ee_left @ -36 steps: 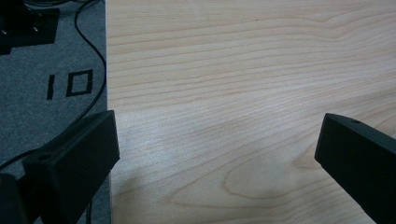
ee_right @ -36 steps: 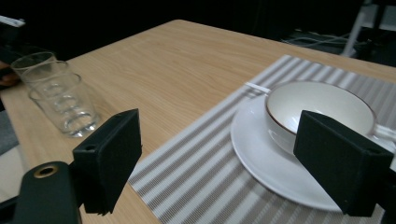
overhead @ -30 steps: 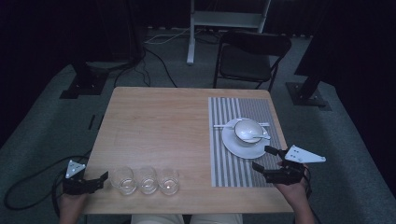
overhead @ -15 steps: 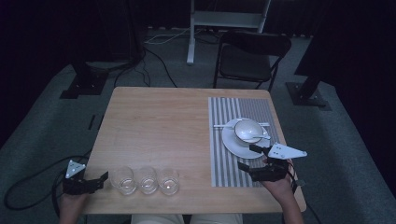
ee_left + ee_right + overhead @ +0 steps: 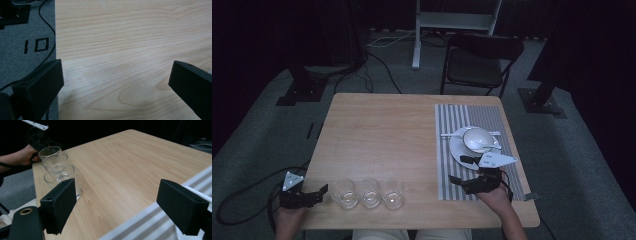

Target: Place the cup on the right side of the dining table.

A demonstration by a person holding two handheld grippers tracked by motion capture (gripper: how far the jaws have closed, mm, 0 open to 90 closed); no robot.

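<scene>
Three empty glasses [image 5: 370, 192] stand in a row near the front edge of the worktop [image 5: 387, 140]. The right claw [image 5: 462, 171] hangs wide over the striped mat [image 5: 452, 125], pointing toward the nearest glass [image 5: 61, 176]. The left claw [image 5: 323, 192] sits wide at the worktop's left corner, just beside the row's outer glass [image 5: 343, 192].

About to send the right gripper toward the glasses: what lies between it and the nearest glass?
Bare wood. In the high view, the right gripper and the nearest glass are parted by the striped placemat's edge and bare table. The right gripper view agrees.
</scene>
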